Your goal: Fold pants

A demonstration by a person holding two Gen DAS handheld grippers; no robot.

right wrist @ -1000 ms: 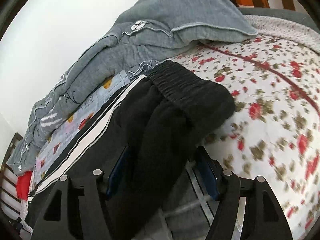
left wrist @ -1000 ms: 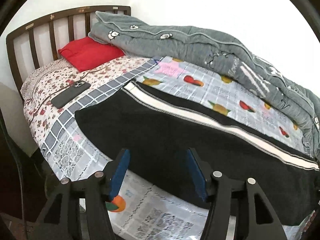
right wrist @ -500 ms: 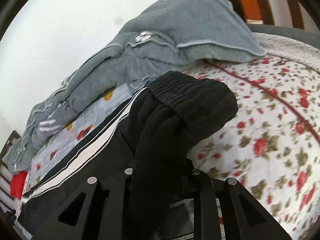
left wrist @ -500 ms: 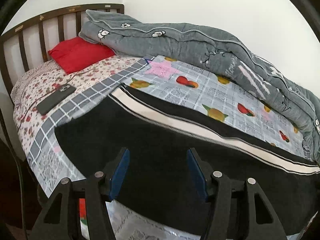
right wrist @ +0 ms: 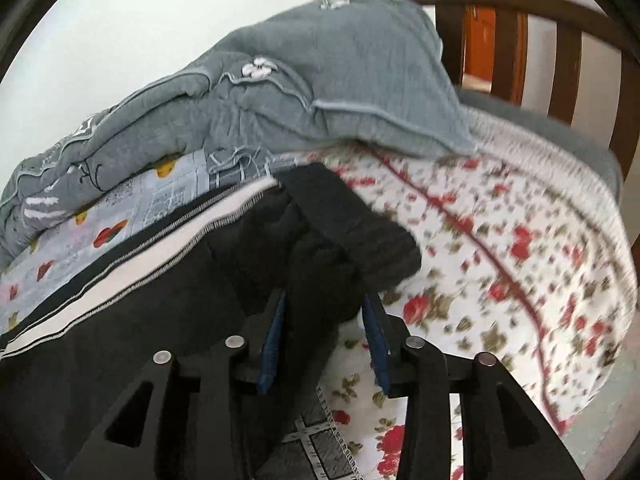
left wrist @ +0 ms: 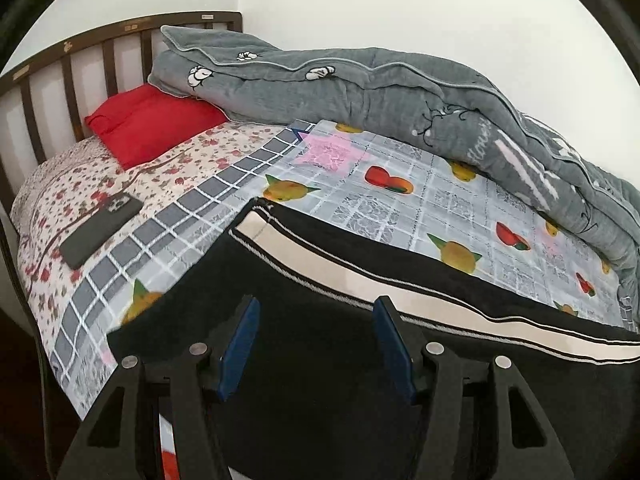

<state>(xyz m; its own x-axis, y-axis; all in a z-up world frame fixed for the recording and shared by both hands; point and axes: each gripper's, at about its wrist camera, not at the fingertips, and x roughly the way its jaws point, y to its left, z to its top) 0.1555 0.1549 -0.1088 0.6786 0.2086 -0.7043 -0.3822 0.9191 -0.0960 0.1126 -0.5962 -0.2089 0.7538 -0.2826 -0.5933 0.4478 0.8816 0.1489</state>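
Note:
Black pants (left wrist: pixel 320 304) with a white side stripe lie lengthwise on the bed. My left gripper (left wrist: pixel 316 316) is open, its blue pads over the leg-end fabric, nothing between them gripped. In the right wrist view the pants' waist end (right wrist: pixel 352 232) with its ribbed waistband is bunched up. My right gripper (right wrist: pixel 324 312) stands partly open with a fold of the black fabric between its blue pads; whether it still pinches is unclear.
A grey quilt (left wrist: pixel 400 92) is piled along the wall side. A red pillow (left wrist: pixel 148 124) and a black phone (left wrist: pixel 102 228) lie near the slatted headboard (left wrist: pixel 80 64). The fruit-print sheet (left wrist: pixel 400 204) overlies a floral one (right wrist: pixel 500 260). The wooden footboard (right wrist: pixel 560 40) stands behind.
My right gripper closed on the waist fabric, then widened again, and swung toward the footboard. My left gripper moved in over the pants' leg end and stayed open.

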